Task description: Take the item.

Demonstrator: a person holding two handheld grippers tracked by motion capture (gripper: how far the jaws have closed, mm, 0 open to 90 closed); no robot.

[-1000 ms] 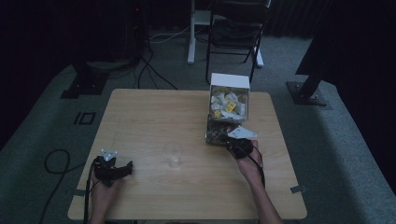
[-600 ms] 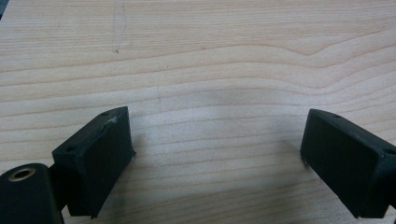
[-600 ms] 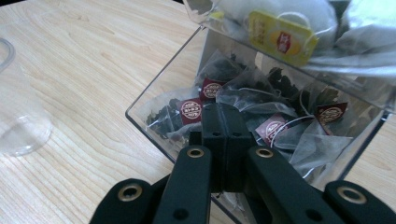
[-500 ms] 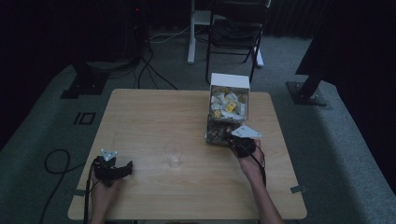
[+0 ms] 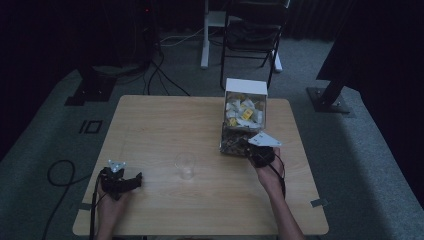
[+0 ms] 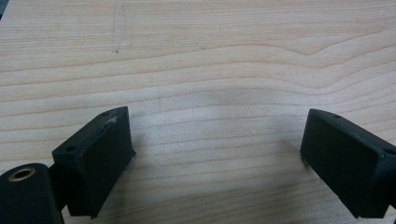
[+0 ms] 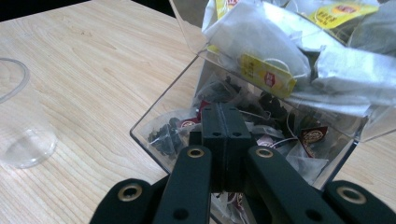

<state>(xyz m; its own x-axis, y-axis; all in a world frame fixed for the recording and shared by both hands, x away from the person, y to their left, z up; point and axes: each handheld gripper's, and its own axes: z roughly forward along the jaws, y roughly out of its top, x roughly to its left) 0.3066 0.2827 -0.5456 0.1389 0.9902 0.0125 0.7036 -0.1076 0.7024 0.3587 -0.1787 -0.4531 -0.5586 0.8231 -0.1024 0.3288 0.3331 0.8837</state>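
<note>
- While the right gripper [image 7: 223, 122] sits with its jaws pressed flat together over the lower tray of the clear box [image 5: 231, 145], whether a tea bag string or tag is pinched between them cannot be told; nothing shows past the tips.
- Directly under and ahead of those tips lie the dark tea bags [image 7: 261, 121] of the lower tray; the white and yellow tea bags [image 7: 261, 51] fill the upper bin, above and beyond the gripper.
- Judgement: the step in hand is drawing one dark bag out of the tray. If nothing is caught, part the jaws first, lower them around a single tag or a paper corner, then close.
- Lift straight back and up, along the gripper's own line, to keep clear of the tray's front wall and the bin's overhang.
- Risk: strings tangle, so a second bag may ride up; a slow pull lets it drop off.
- The glass [image 7: 21, 126] stands on the table [image 7: 102, 60] to the left of the jaws in the right gripper view, apart from the box, and is the likely place for the bag.
- The left gripper [image 6: 217, 158] rests low over bare wood, jaws spread wide and holding nothing; it could steady the glass.
</note>
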